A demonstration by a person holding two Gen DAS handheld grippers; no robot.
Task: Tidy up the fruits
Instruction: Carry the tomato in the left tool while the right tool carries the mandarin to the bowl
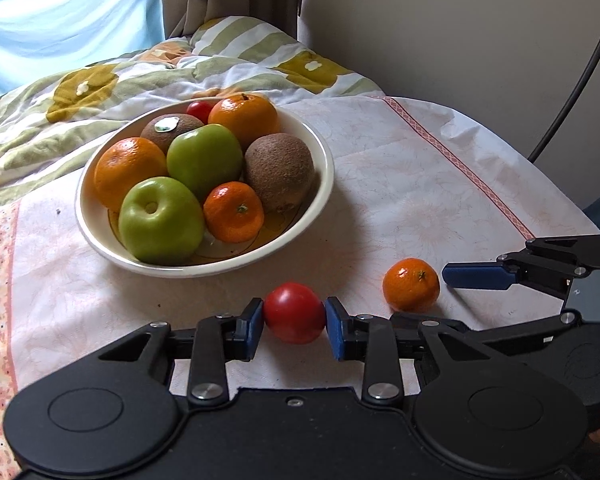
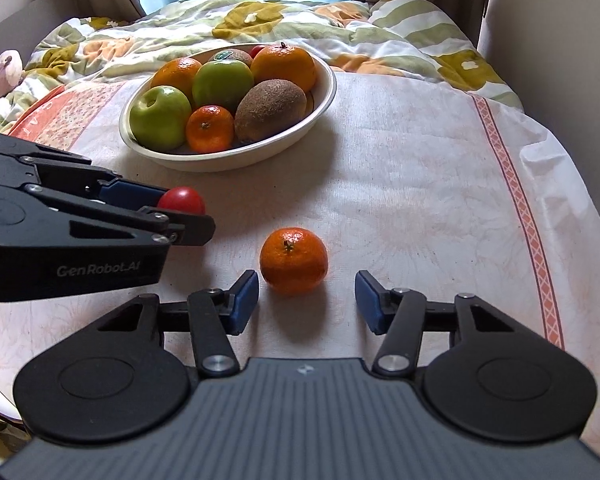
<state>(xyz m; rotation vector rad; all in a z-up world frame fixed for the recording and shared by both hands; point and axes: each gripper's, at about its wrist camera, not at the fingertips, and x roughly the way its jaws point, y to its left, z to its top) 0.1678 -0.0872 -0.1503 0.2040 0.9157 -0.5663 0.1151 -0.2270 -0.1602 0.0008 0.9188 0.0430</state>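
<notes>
Landmark: the cream, shallow, round ceramic bowl (image 1: 328, 168) sits on the pale floral tablecloth (image 1: 420, 184), heaped with green apples, oranges, fuzzy brown kiwis and one small tangerine. Everything below is placed from it.

Left claw: the left gripper (image 1: 294, 326) is pinching the small, glossy red tomato (image 1: 294, 313), blue pads pressed against both its sides, just in front of the bowl's near rim. Whether the tomato is off the cloth yet, I can't tell.

Right claw: the right gripper (image 2: 306, 300) stands spread, its blue fingers (image 2: 242, 300) either side of the loose round orange tangerine (image 2: 293, 261) but clear of its skin. That fruit rests on the cloth in front of the bowl, to the right of the tomato.

Step, as I read it: tomato gripped and bound for the bowl; tangerine lined up but not yet grasped.

Risk, tomato: smooth, soft skin. Squeeze harder and it may bruise or split; ease off and it could slide out on the way.

Risk, tangerine: it sits nearer the left pad than the right, so a close from here could nudge it sideways and set it rolling before both pads bite.

Risk, bowl: it's crowded. A fruit dropped on the pile could roll off over the rim, or knock the small tangerine (image 1: 233, 212) loose.

Risk, claws: the two grippers are working near each other; both heading for the bowl together could clash.
</notes>
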